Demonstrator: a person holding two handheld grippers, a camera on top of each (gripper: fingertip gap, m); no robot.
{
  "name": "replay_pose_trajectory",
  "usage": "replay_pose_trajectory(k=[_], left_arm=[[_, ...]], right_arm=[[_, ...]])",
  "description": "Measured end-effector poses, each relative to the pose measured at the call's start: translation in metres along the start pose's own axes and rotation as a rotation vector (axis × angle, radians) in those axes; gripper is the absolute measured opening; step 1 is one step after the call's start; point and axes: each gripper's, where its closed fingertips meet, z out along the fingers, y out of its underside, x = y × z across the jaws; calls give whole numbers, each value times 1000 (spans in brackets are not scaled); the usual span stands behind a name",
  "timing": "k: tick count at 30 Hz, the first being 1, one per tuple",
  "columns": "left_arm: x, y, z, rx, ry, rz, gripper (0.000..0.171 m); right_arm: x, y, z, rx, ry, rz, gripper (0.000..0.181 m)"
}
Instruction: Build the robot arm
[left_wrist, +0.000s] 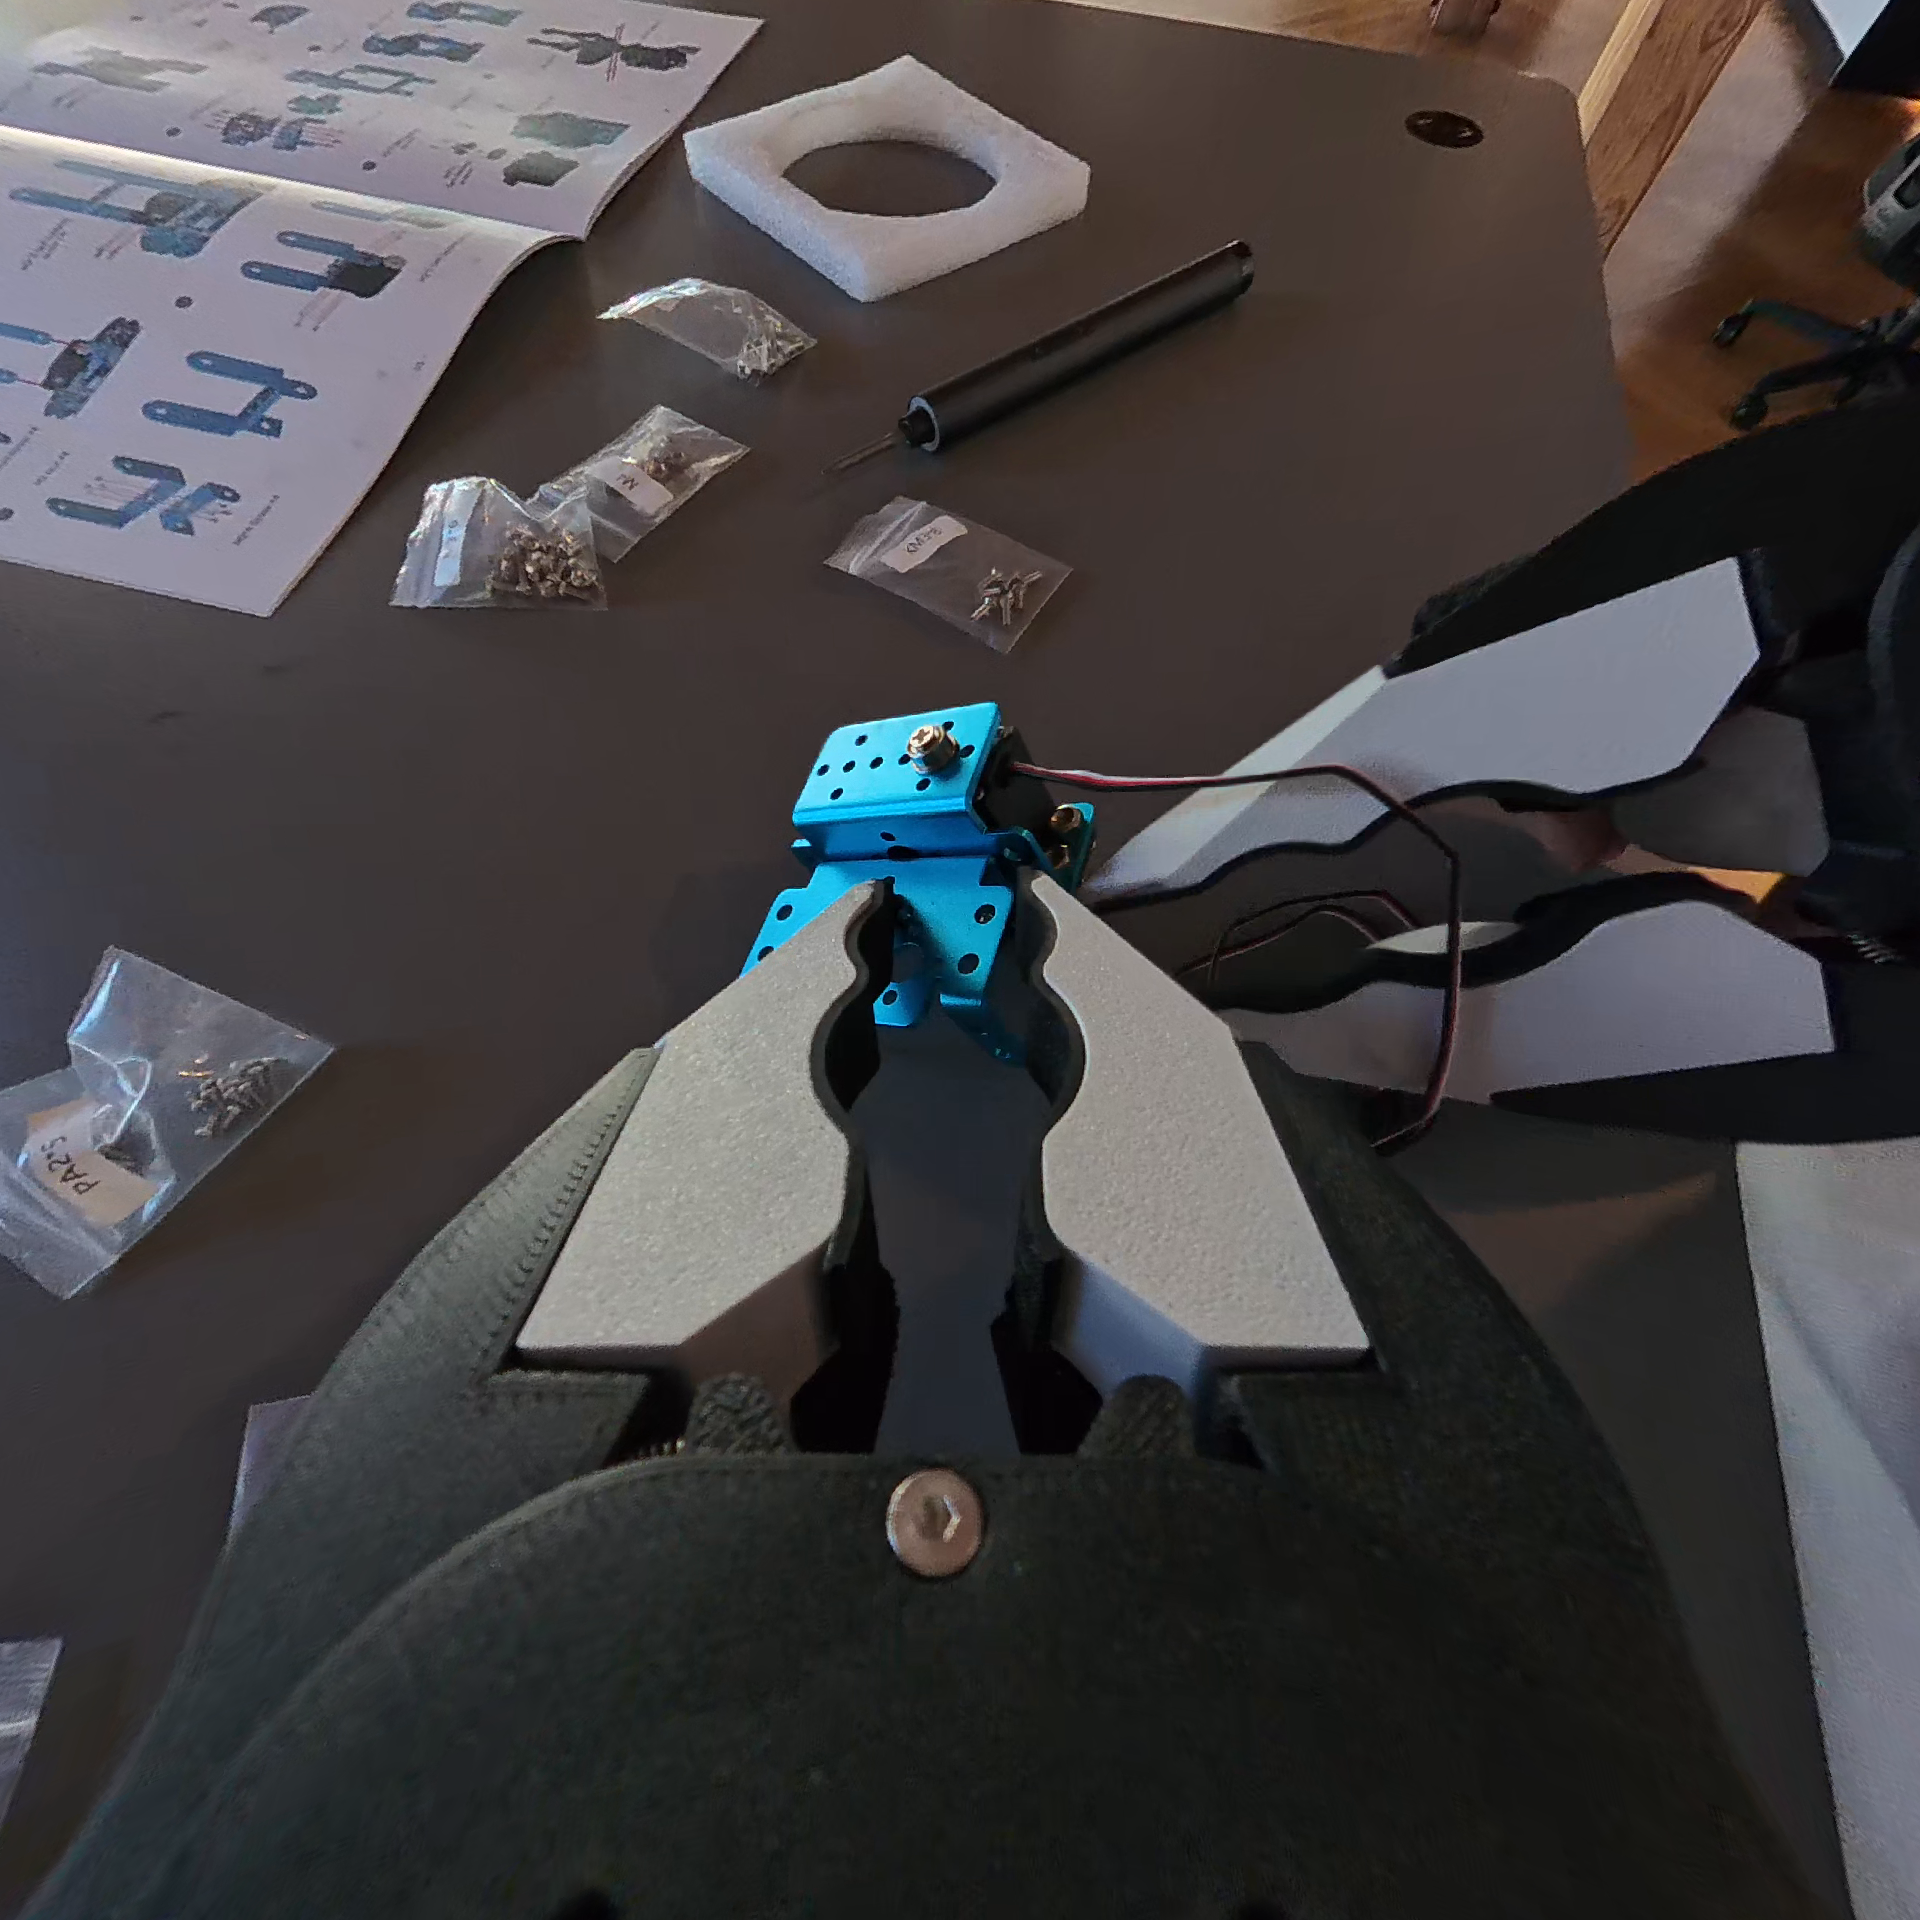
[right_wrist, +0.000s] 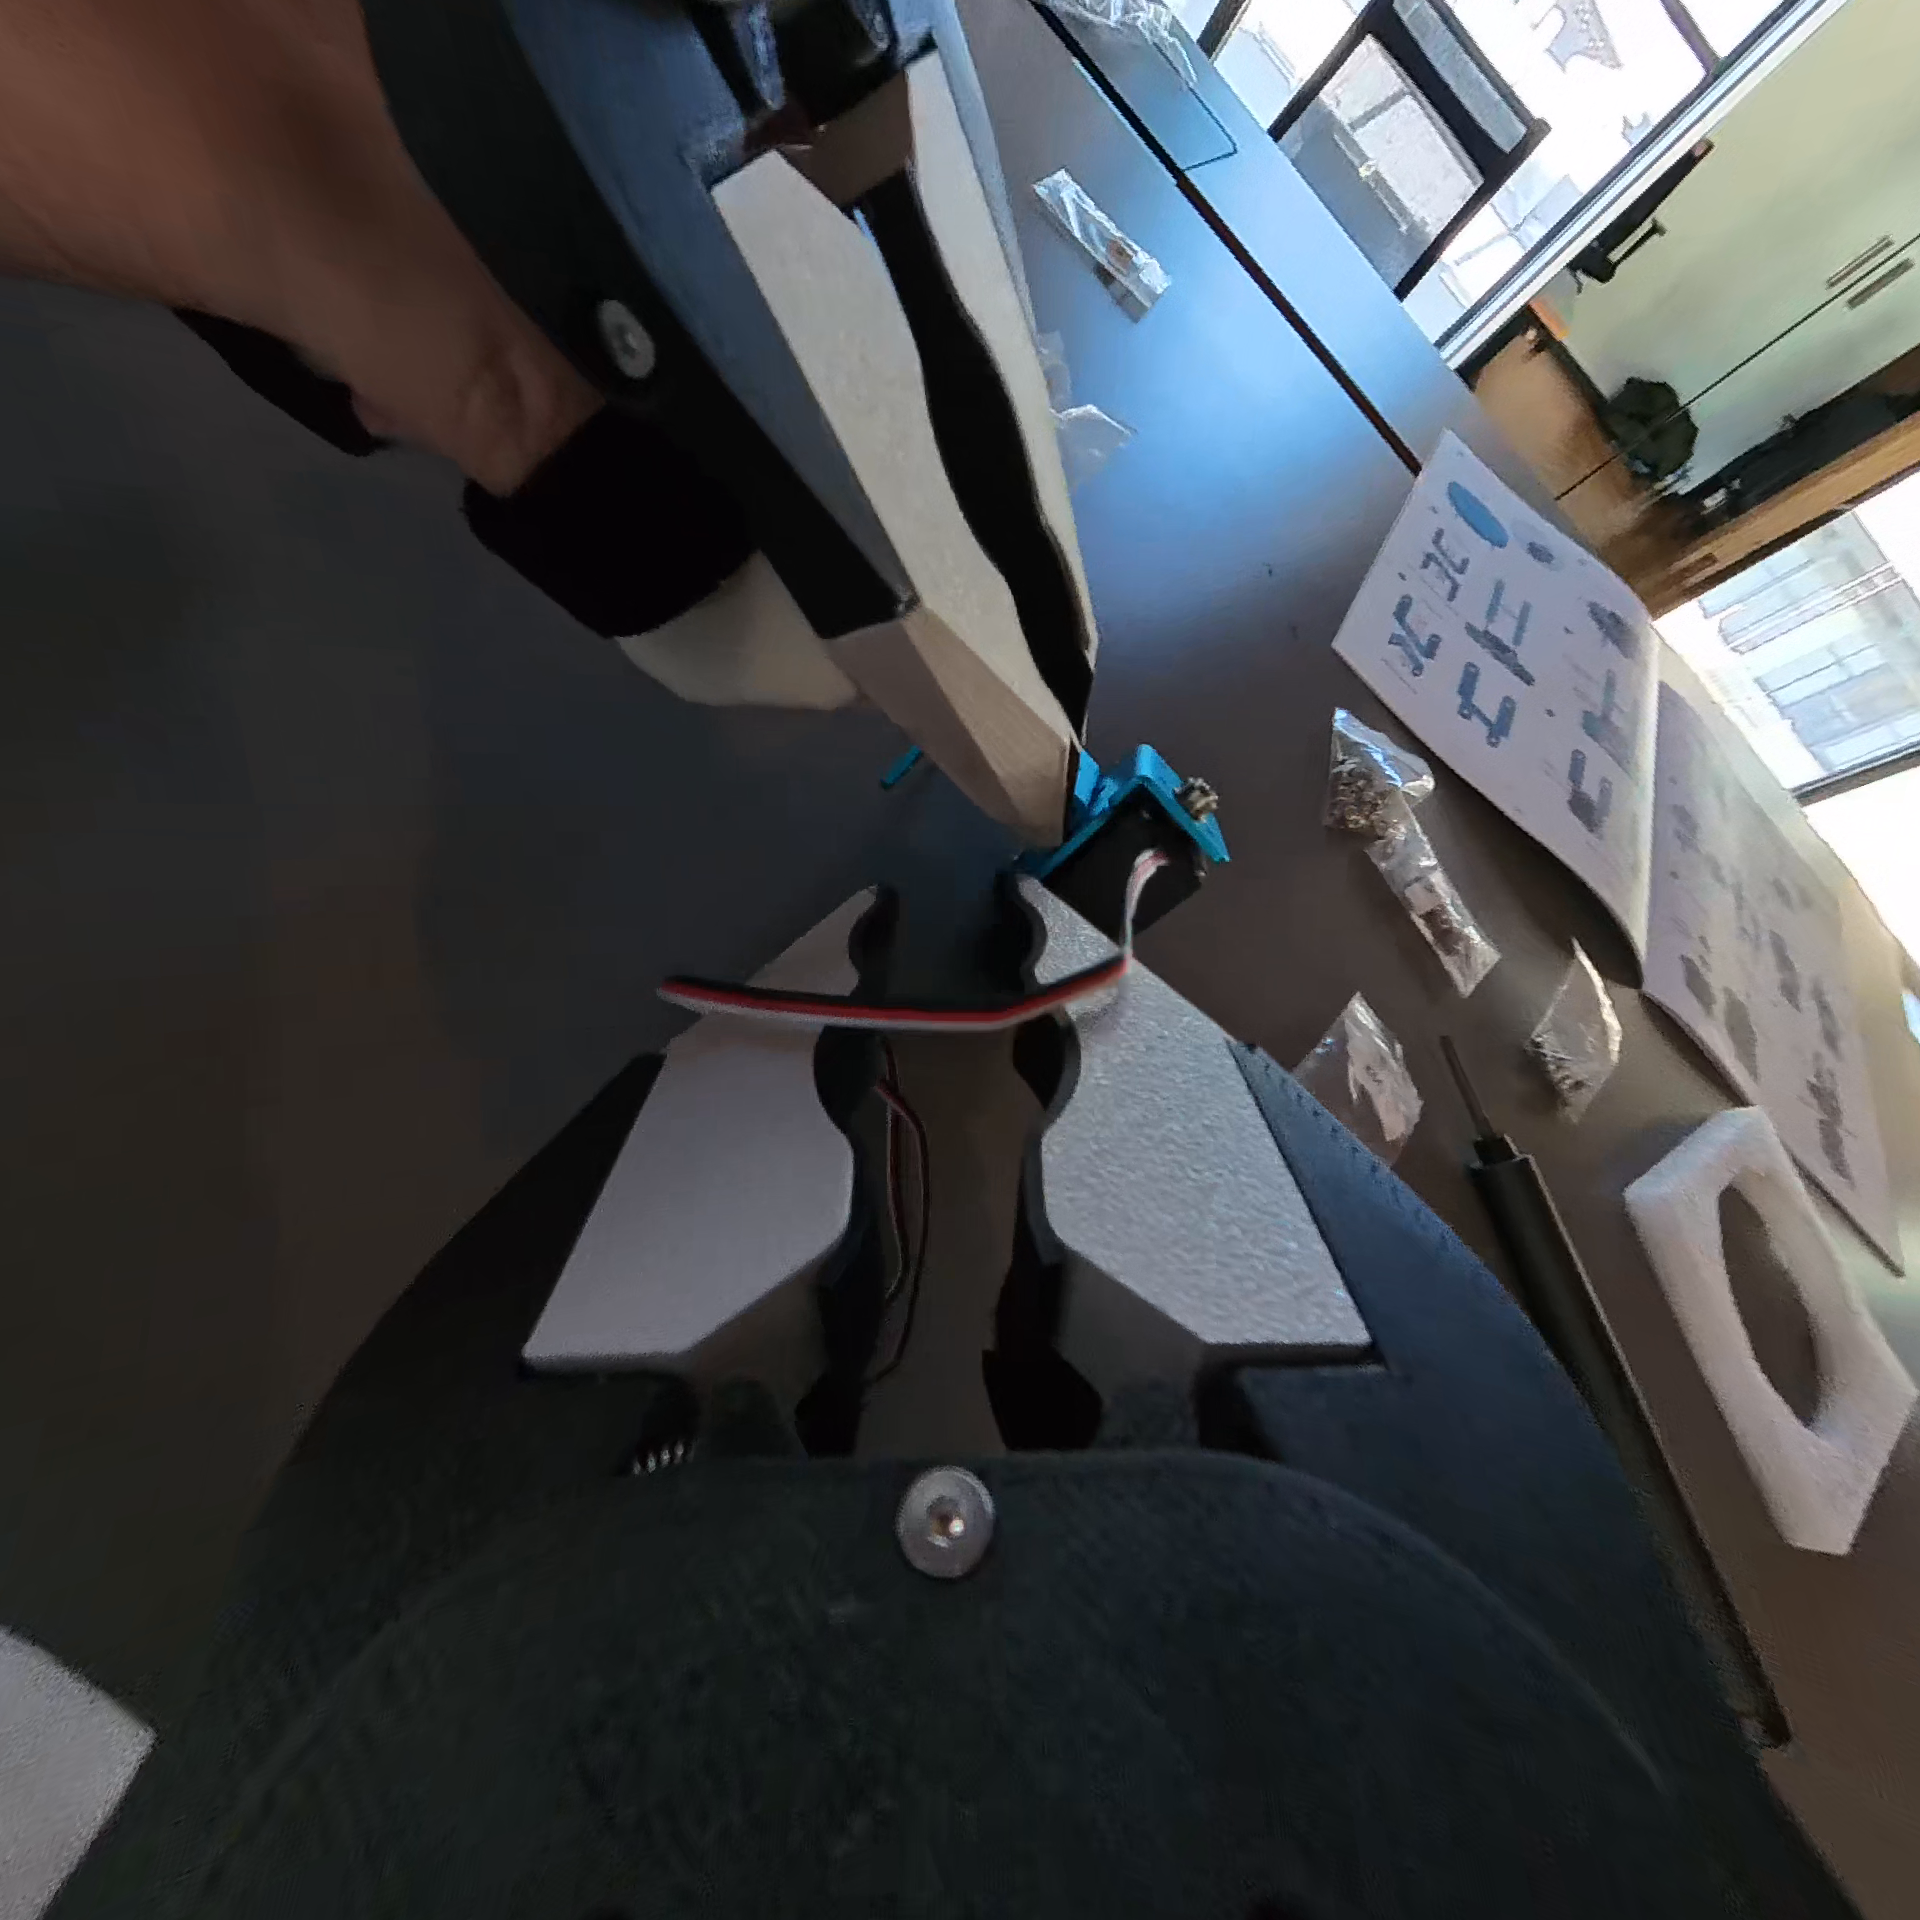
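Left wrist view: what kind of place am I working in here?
Probably an office or lab desk set up for kit assembly. On the dark table lie an open instruction booklet, small bags of screws and a pen-shaped screwdriver. The left gripper grips a blue bracket assembly.

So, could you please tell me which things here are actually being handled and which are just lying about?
In hand:
- blue bracket with its black servo, gripped by the left gripper
- servo wire, draped across the open right gripper

Lying about:
- screw bags
- screwdriver
- foam frame
- booklet
- table
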Motion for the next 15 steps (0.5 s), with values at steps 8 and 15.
replay_pose_trajectory(k=[8, 15], left_arm=[[-2, 0, 0, 5, 0, -12, 23], [-3, -1, 0, 18, 6, -32, 23]], right_arm=[[5, 5, 1, -11, 20, 35, 34], [-3, 1, -3, 36, -55, 124, 29]])
